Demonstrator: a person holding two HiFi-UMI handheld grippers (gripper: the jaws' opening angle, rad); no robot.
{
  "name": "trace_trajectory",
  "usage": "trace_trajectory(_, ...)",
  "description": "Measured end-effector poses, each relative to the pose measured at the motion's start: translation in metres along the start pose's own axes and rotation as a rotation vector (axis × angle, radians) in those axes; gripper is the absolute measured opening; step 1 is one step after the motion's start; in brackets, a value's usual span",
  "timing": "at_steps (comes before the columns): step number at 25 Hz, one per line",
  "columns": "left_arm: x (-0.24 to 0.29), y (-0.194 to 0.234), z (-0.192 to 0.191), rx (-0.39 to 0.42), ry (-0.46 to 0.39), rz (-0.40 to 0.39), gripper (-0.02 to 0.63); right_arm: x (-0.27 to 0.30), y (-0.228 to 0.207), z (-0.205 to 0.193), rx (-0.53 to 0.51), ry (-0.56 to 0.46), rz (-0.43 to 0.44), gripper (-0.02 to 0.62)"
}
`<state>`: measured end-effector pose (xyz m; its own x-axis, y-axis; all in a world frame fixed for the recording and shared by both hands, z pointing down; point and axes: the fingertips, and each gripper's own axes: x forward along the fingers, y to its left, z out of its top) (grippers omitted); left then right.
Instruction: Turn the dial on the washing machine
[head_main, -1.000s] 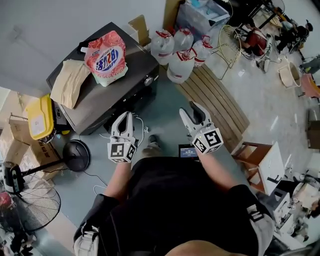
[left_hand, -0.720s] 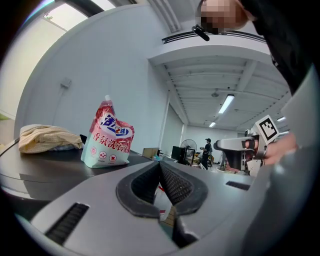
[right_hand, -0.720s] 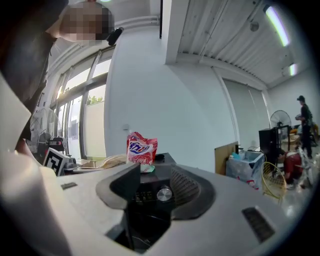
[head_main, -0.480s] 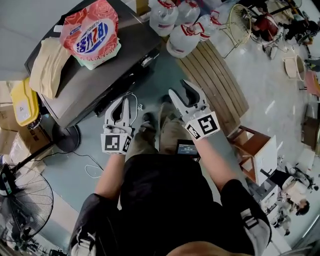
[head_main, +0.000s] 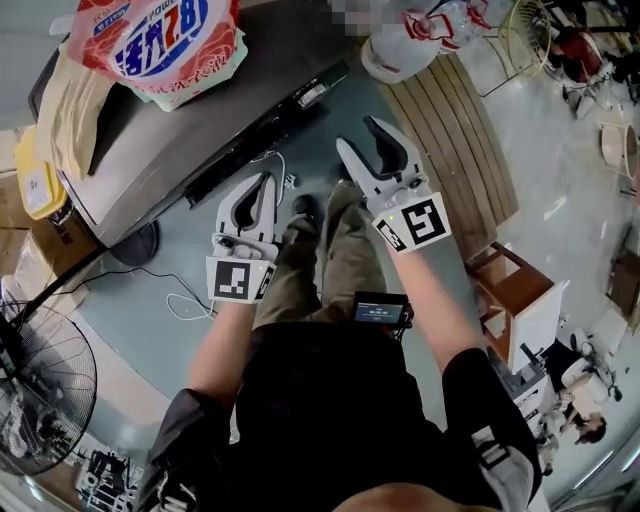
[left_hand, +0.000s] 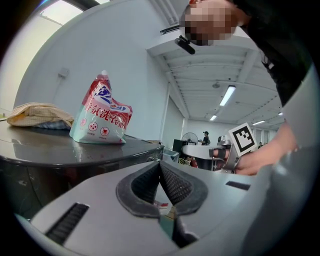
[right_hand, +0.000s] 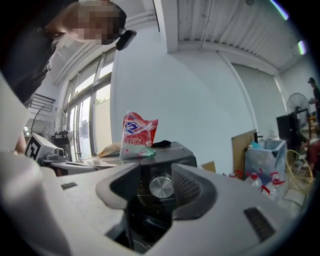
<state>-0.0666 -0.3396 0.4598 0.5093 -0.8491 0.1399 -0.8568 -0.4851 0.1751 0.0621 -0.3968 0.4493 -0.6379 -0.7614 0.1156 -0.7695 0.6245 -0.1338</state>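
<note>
Nothing is turned yet: the open, empty right tongs (head_main: 358, 135) frame the round silver dial (right_hand: 161, 186) of the dark grey washing machine (head_main: 200, 140) at mid-frame, untouched, while the left tongs (head_main: 262, 182) sit closed on nothing.

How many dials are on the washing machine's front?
1: a silver dial on the washing machine's dark front, in line with the right claw. Others may be hidden.

Looking steeply down from the head, washing machine (head_main: 200, 140) at upper left of the frame. Riding low on the left claw (left_hand: 160, 165), facing almost level toward the detergent bag (left_hand: 102, 117). Riding the right claw (right_hand: 156, 172) likewise, near the dial (right_hand: 161, 186). Sharing the detergent bag across all three.
</note>
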Motion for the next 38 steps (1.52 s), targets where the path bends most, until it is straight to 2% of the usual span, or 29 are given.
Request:
trace_trajectory(16, 0.027, 0.016, -0.047, -0.009, 0.030, 0.019, -0.005, 0.046, -0.009, -0.049, 0.062, -0.011, 0.101, 0.193)
trace_trajectory(32, 0.027, 0.019, -0.060, -0.015, 0.059, 0.016, -0.005, 0.080, -0.012, -0.057, 0.060, -0.011, 0.105, 0.281)
trace_trajectory(38, 0.028, 0.020, -0.063, -0.017, 0.069, 0.013, -0.005, 0.086, -0.011, -0.063, 0.062, 0.012, 0.081, 0.284)
